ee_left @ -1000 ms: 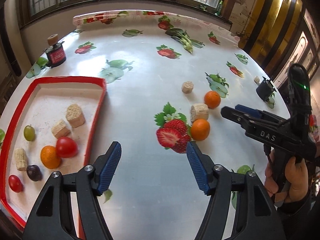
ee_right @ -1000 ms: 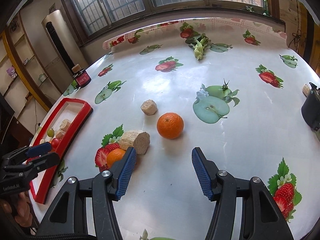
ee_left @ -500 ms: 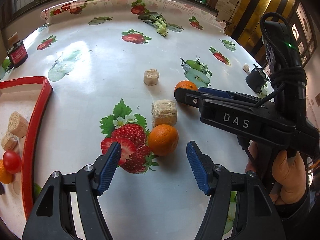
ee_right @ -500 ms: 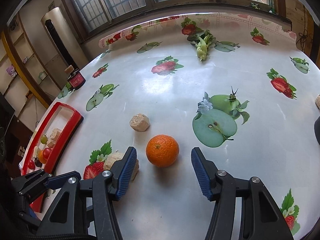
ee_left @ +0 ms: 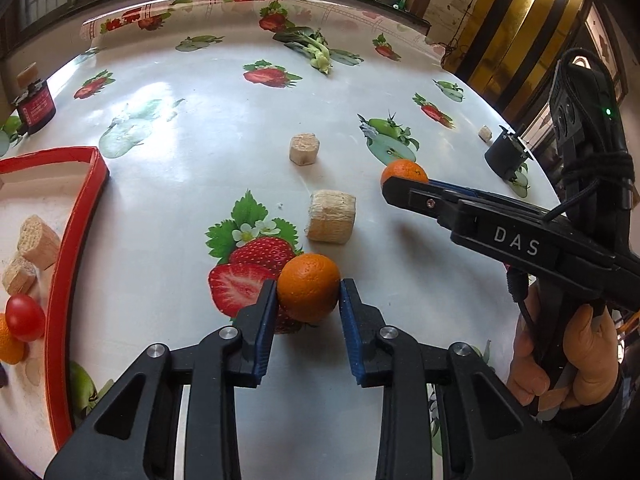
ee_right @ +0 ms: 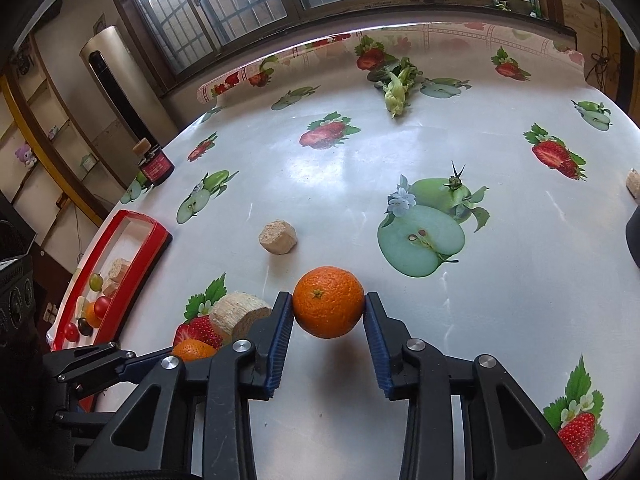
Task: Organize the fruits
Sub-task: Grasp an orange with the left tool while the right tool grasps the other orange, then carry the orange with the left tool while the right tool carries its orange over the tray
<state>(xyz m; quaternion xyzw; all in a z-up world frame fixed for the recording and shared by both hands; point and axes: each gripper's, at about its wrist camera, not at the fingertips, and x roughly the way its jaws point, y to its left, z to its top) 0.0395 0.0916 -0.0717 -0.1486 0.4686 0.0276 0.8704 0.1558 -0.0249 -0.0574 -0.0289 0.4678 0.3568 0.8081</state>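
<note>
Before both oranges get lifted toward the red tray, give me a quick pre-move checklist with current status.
1. Left claw closing with near orange between its pads: ok.
2. Right claw closing with far orange between its pads: ok.
3. Oranges seated deep in the pads: not ok, held near the tips.
4. Red tray has free space: ok.
5. Beige block clear of left claw: ok.
6. Grip firm enough: cannot tell.

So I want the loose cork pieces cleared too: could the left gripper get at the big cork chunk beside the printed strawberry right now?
Probably not yet: the left gripper is closing on an orange. The cork chunk itself lies unobstructed just beyond.
</note>
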